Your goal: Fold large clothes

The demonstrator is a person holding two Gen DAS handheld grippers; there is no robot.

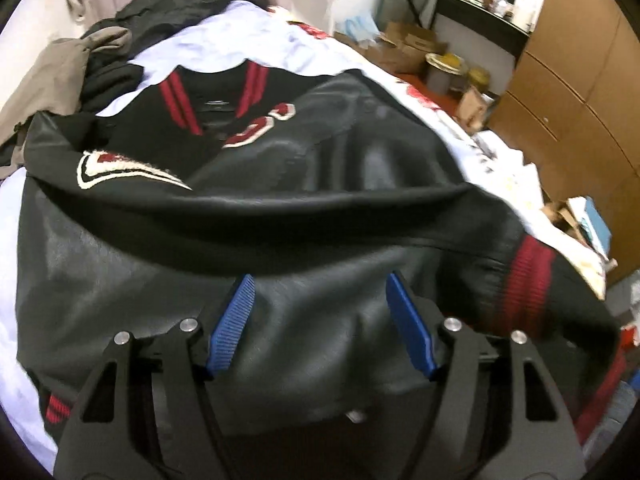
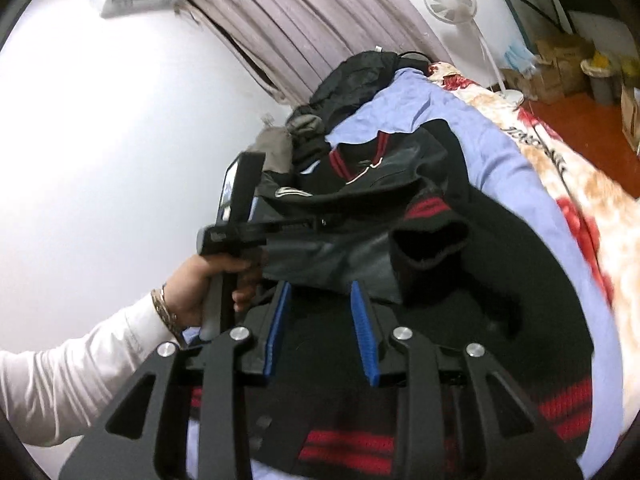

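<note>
The black jacket (image 1: 248, 240) lies spread on the bed (image 1: 248, 44), collar toward the clothes pile (image 1: 100, 60). One sleeve (image 1: 400, 208) is folded across its chest; the other sleeve and the body seem left to fold. The left tongs (image 1: 320, 320) gape empty above the sleeve. The right tongs (image 2: 320, 332) stand part open, holding nothing. Only the right view shows the person's hand (image 2: 208, 284) and the jacket's striped hem (image 2: 348, 448).

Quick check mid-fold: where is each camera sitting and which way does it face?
Left wrist: on the left gripper, jaws open, angled down over the jacket on the bed.
Right wrist: on the right gripper, jaws open, facing the jacket, curtain; left hand and white sleeve show.
Shared: jacket, bed, fan.
</note>
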